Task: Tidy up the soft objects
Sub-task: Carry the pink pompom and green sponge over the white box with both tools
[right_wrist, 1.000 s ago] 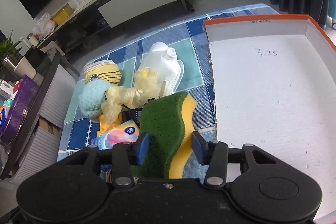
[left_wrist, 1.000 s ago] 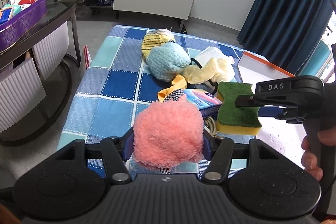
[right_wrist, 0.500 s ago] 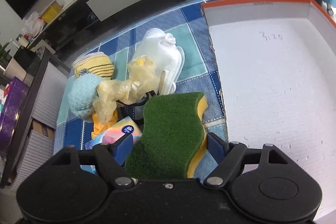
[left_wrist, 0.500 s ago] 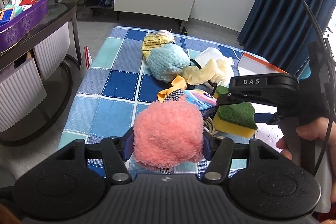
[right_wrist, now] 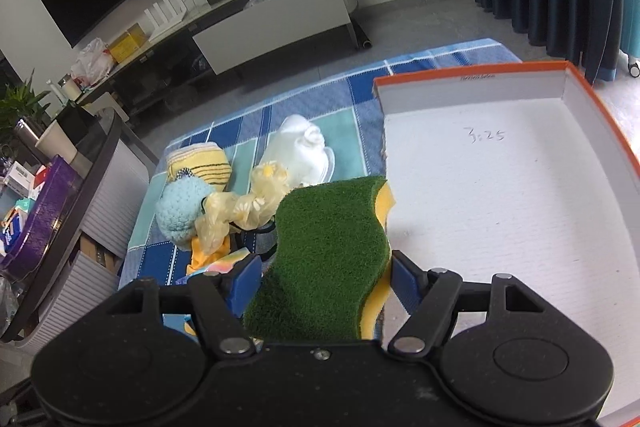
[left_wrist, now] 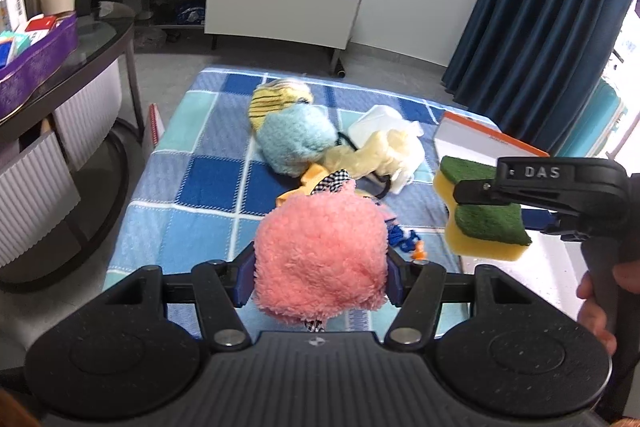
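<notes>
My left gripper [left_wrist: 320, 269] is shut on a pink fluffy plush [left_wrist: 320, 247], held just above the blue checked cloth [left_wrist: 208, 163]. To its right, my right gripper [left_wrist: 480, 199] carries a green and yellow sponge [left_wrist: 488, 227] off the cloth, at the near edge of the white box with an orange rim [left_wrist: 480, 139]. In the right wrist view the sponge [right_wrist: 328, 247] lies flat, green side up, between the blue pads of that gripper [right_wrist: 324, 279]. Its jaws are closing and the pads press on both sides of the sponge. The box floor [right_wrist: 500, 195] is bare.
Mid-cloth lie a light blue knitted item [left_wrist: 296, 137], a yellow striped one [left_wrist: 276, 99], a white mask [left_wrist: 376, 123] and a pale yellow glove [left_wrist: 372, 155]. A dark glass table with a purple tray [left_wrist: 36, 63] stands left. A hand [left_wrist: 600, 307] grips the right handle.
The sponge stood on edge between narrow jaws, then lay flat between wider ones. The right gripper has lifted it up and toward the box. The left gripper still holds the pink plush.
</notes>
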A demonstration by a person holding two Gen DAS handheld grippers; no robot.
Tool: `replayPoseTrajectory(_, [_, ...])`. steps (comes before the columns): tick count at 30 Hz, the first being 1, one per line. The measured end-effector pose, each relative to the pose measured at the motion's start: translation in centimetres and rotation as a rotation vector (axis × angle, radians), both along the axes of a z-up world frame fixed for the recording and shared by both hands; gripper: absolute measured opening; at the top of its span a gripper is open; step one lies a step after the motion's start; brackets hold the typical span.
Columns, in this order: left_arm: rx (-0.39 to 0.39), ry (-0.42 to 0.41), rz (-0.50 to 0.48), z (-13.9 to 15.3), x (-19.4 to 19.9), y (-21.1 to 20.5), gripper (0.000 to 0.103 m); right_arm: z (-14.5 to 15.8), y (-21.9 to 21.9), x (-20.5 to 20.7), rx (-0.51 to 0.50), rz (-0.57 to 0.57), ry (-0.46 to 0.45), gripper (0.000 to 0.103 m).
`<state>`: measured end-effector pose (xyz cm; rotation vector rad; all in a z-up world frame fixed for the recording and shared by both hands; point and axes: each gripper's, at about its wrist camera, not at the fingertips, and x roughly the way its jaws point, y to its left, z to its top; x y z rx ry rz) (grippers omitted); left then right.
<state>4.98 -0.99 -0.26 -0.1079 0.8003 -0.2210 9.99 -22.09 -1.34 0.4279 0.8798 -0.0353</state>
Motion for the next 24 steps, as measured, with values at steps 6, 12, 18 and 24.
replayPoseTrajectory(6, [0.009,-0.013,-0.04,1.0,0.2,-1.8,0.061,1.5,-2.1,-1.4,-0.02,-0.013,-0.035,0.083])
replayPoseTrajectory(12, [0.015,-0.022,-0.09,1.6,0.8,-4.4,0.061,2.2,-5.0,-2.6,-0.018,-0.052,-0.058,0.083])
replayPoseTrajectory(18, [0.014,-0.025,-0.154,1.7,1.5,-7.8,0.061,2.2,-8.0,-3.7,-0.033,-0.088,-0.067,0.083])
replayPoseTrajectory(24, [0.008,-0.022,-0.22,1.5,2.6,-11.4,0.061,2.2,-11.3,-4.3,-0.05,-0.127,-0.069,0.083])
